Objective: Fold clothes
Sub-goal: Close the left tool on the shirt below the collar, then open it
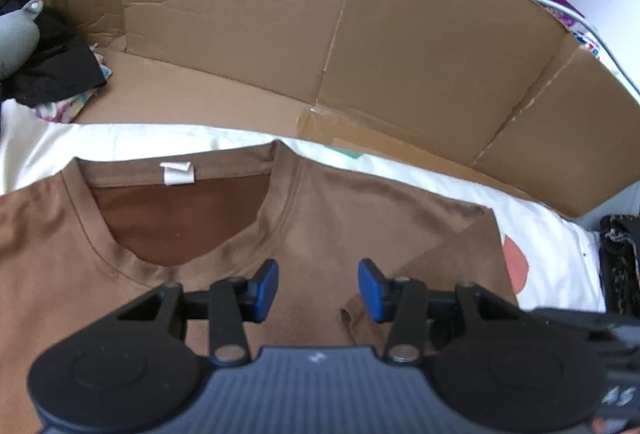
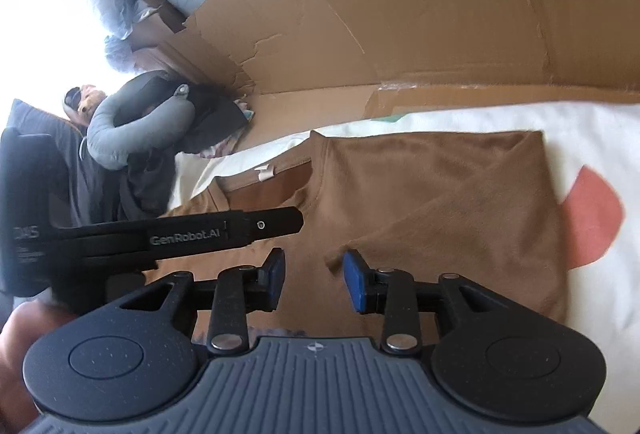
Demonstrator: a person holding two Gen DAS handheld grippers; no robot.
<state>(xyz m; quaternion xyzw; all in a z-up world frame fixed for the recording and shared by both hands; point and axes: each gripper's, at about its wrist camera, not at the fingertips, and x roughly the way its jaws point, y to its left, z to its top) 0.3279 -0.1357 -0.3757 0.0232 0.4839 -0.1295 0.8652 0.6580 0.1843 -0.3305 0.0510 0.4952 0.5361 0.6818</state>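
Note:
A brown T-shirt (image 1: 340,218) lies flat on a white sheet, front up, with its collar and white label (image 1: 177,173) toward the cardboard. Its right sleeve (image 1: 452,254) is folded in over the chest. My left gripper (image 1: 318,286) is open and empty just above the chest, beside the folded sleeve's cuff. In the right wrist view the same shirt (image 2: 420,185) shows with the folded sleeve (image 2: 460,230). My right gripper (image 2: 314,280) is open and empty, above the sleeve's cuff corner. The left gripper's body (image 2: 180,234) crosses this view at the left.
A flattened cardboard box (image 1: 360,25) stands up behind the sheet. A grey neck pillow (image 2: 132,129) and dark clothes (image 1: 52,65) lie at the far left. The white sheet (image 1: 560,254) has a red patch (image 2: 592,218) to the right of the shirt.

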